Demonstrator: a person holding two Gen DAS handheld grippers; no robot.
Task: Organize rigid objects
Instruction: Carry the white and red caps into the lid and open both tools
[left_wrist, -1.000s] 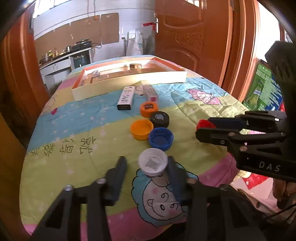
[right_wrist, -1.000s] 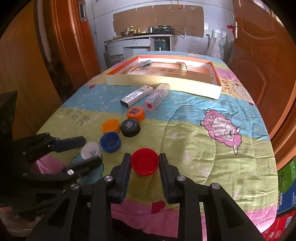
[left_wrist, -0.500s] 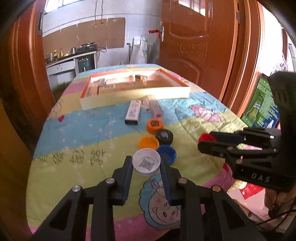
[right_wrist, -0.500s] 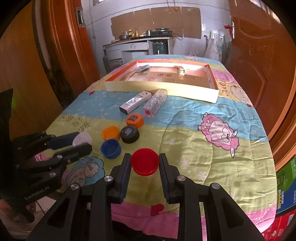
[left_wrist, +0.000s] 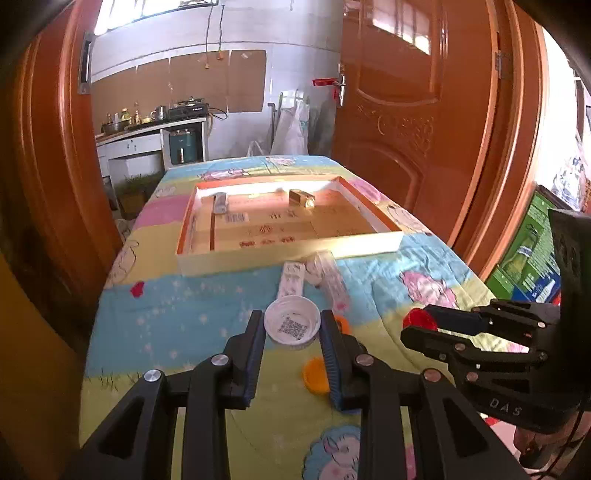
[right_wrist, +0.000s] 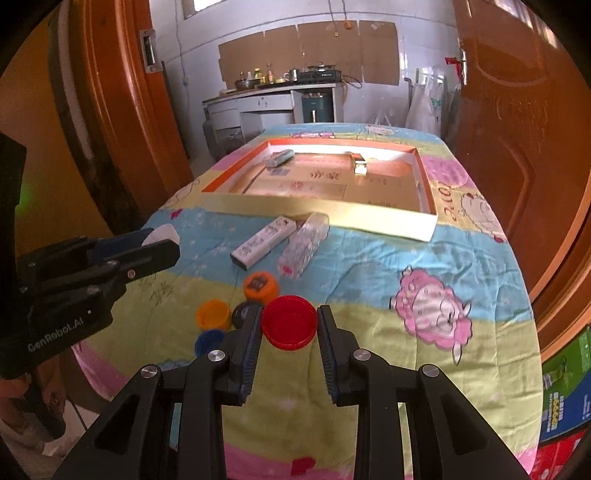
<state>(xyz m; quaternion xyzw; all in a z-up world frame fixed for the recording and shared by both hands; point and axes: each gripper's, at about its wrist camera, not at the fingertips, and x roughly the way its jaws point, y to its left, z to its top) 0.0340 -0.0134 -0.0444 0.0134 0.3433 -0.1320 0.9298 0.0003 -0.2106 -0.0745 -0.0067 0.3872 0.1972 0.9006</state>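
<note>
My left gripper (left_wrist: 292, 328) is shut on a white bottle cap (left_wrist: 291, 325) and holds it above the table. My right gripper (right_wrist: 289, 325) is shut on a red bottle cap (right_wrist: 290, 322), also lifted. On the cartoon blanket lie two orange caps (right_wrist: 260, 287) (right_wrist: 213, 314), a black cap (right_wrist: 244, 314) and a blue cap (right_wrist: 208, 340). A white remote-like bar (right_wrist: 264, 240) and a clear box (right_wrist: 304, 242) lie in front of the shallow cardboard tray (right_wrist: 369, 218). The tray holds two small items (right_wrist: 279, 158) (right_wrist: 359, 165).
Orange wooden doors (left_wrist: 424, 122) stand on both sides of the table. A kitchen counter (right_wrist: 266, 99) is behind it. Green cartons (left_wrist: 528, 254) stand at the right. The right gripper shows in the left wrist view (left_wrist: 421, 325); the left one shows in the right wrist view (right_wrist: 159, 243).
Both grippers have risen and moved forward toward the tray with their caps. The left closed on the white cap one second ago and lifted it off the blanket.
</note>
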